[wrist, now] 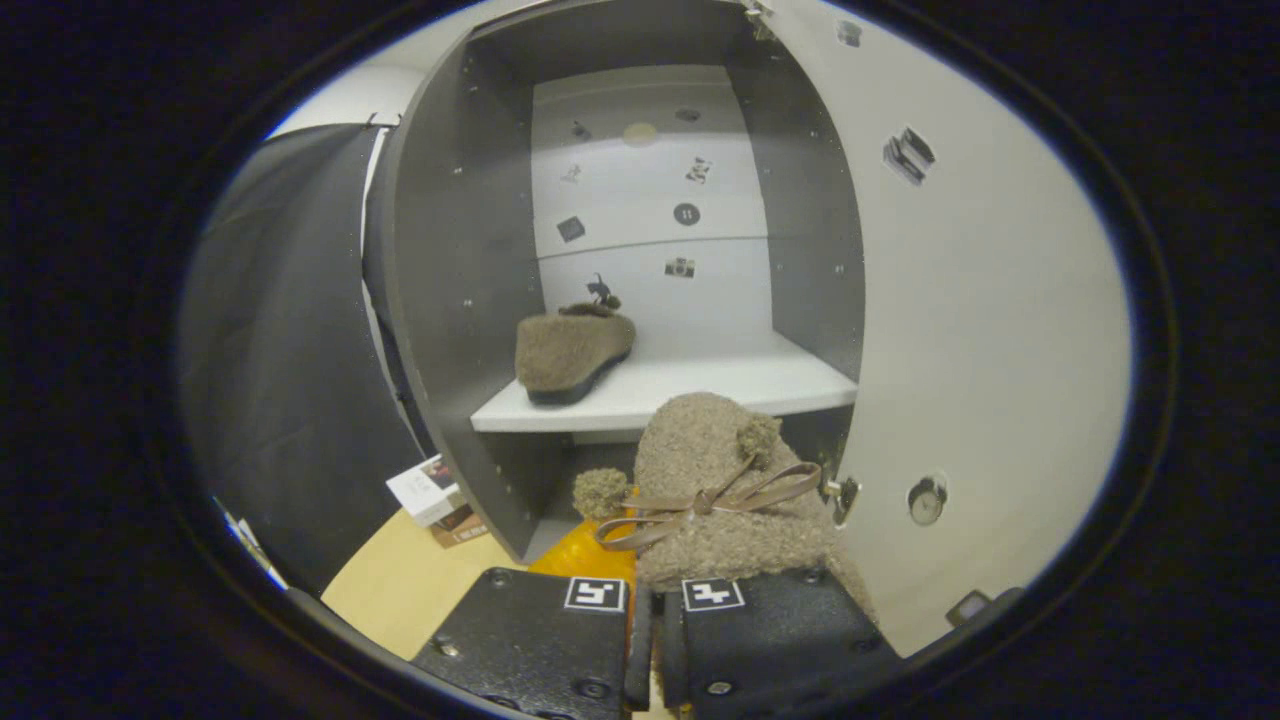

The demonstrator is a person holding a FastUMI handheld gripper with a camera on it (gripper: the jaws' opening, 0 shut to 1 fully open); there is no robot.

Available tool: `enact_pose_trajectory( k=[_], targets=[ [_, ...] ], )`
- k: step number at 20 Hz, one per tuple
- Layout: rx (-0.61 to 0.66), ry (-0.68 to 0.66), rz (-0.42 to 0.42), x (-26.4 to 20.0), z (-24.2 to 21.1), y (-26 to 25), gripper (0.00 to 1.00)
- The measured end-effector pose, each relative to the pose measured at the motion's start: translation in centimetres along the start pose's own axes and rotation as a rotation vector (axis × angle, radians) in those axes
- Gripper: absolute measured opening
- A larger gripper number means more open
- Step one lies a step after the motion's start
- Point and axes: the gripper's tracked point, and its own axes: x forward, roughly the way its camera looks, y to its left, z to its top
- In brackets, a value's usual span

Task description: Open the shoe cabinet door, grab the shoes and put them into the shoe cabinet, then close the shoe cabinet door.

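- The claw [655, 610], fingers nearly together, grips the fuzzy shoe [735, 500] just ahead of them.
- The shelf [700, 385] lies at 12 o'clock; the first shoe [572, 350] sits at 11.
- Risk: its toe catching the shelf's edge, or the thin pinch slipping.

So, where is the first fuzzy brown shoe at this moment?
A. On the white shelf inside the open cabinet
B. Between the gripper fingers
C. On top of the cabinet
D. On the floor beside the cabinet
A: one fuzzy brown shoe rests on the white shelf of the shoe cabinet, door open, while the gripper is shut on the second shoe.
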Motion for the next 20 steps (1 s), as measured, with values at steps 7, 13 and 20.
enact_pose_trajectory(
  k=[7,13,20],
  targets=[
    [-0.033,-0.115,0.019,4.6,8.8,1.9,0.08],
    [-0.051,-0.166,-0.006,11.3,13.6,1.5,0.08],
    [-0.013,-0.082,-0.067,18.1,13.2,-0.2,0.08]
  ],
)
